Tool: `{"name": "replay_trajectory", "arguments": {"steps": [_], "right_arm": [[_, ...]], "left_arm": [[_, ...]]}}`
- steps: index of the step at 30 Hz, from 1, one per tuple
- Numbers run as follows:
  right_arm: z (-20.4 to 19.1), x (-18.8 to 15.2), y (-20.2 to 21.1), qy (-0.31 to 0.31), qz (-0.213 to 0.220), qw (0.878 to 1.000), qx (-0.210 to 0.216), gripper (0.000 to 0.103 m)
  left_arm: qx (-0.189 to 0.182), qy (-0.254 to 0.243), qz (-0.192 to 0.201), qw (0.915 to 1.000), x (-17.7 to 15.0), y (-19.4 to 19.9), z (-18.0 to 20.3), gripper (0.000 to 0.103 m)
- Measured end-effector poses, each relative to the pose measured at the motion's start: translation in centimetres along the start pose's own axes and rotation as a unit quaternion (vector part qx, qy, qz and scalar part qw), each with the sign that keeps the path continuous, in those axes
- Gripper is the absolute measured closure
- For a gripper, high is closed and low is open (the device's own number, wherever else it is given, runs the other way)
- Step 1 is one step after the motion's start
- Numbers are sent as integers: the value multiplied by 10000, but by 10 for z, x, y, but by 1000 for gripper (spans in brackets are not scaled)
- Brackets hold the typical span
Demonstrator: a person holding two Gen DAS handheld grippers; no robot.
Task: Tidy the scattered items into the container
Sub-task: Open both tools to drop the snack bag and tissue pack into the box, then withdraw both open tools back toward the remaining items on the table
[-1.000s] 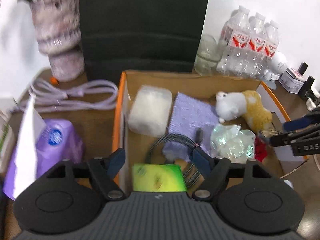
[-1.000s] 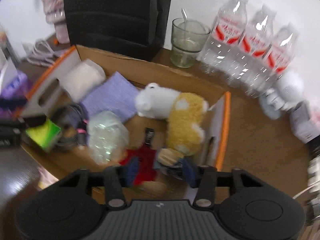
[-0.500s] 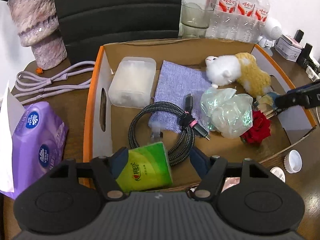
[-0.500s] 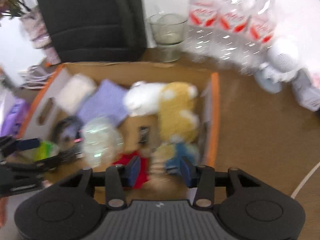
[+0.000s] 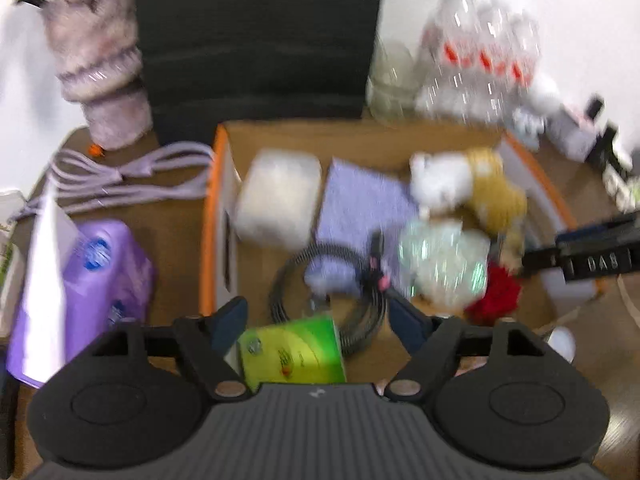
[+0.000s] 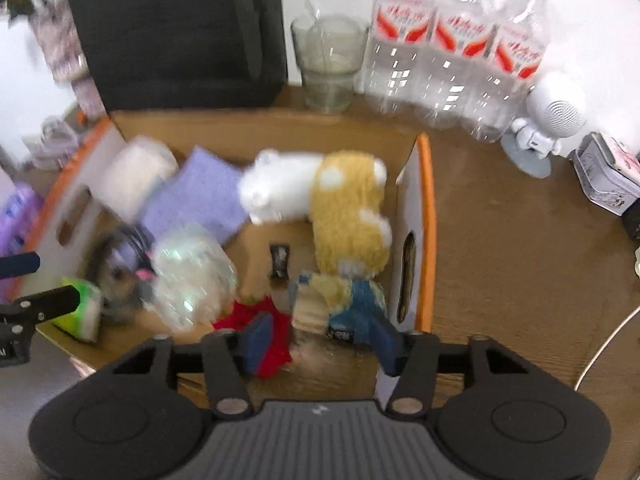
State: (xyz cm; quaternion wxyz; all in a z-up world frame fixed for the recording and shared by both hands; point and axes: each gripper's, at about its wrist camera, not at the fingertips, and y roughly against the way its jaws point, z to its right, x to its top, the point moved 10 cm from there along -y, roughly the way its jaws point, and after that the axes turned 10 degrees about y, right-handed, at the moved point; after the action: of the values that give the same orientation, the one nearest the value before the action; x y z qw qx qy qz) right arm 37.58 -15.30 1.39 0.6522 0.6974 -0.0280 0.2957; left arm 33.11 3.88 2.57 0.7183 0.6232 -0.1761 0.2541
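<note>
Left hand-held gripper wide, empty, over cardboard box with green pack, seemingly tissues.

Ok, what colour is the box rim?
Orange, running along the top edges of the cardboard box; the right wrist view shows it most clearly.

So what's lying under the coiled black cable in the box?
The coiled black cable lies partly on the purple cloth, one corner poking through its loop, and the cardboard box floor. The green tissue pack covers its near edge; beneath that is hidden.
</note>
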Motion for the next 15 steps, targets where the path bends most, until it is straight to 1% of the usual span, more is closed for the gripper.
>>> {"name": "replay_trajectory", "arguments": {"steps": [1,2,4,6,7,9,10,11,13,15], "right_arm": [[1,4,8,-94,72,9999,71,42],[1,9,17,-202,148,9996,162,39],[0,19,40,-435,343,9978,355,26],[-4,27,64,-455,594,9965,366,19],[-6,29,74,-400,717,9961,310,17],[-12,29,90,-247,952,9950,163,15],[-14,28,96,-156,1124,9935,94,15],[-17,26,101,-68,1395,9902,33,15],[-17,23,110,-24,2008,9795,-134,10],[-14,14,116,-113,2572,9659,-288,8]], "left_arm": [[34,87,34,10000,7,5,0,6],[89,146,40,9998,12,9,-1,2],[255,233,16,9994,22,17,0,2],[380,334,96,9987,28,29,0,1],[392,388,227,9982,31,37,1,0],[291,466,665,9963,33,55,4,0],[256,479,902,9944,33,62,5,0],[253,466,1180,9916,32,69,6,0],[305,338,1815,9823,27,80,8,0],[233,155,2355,9715,20,91,13,0]]}}
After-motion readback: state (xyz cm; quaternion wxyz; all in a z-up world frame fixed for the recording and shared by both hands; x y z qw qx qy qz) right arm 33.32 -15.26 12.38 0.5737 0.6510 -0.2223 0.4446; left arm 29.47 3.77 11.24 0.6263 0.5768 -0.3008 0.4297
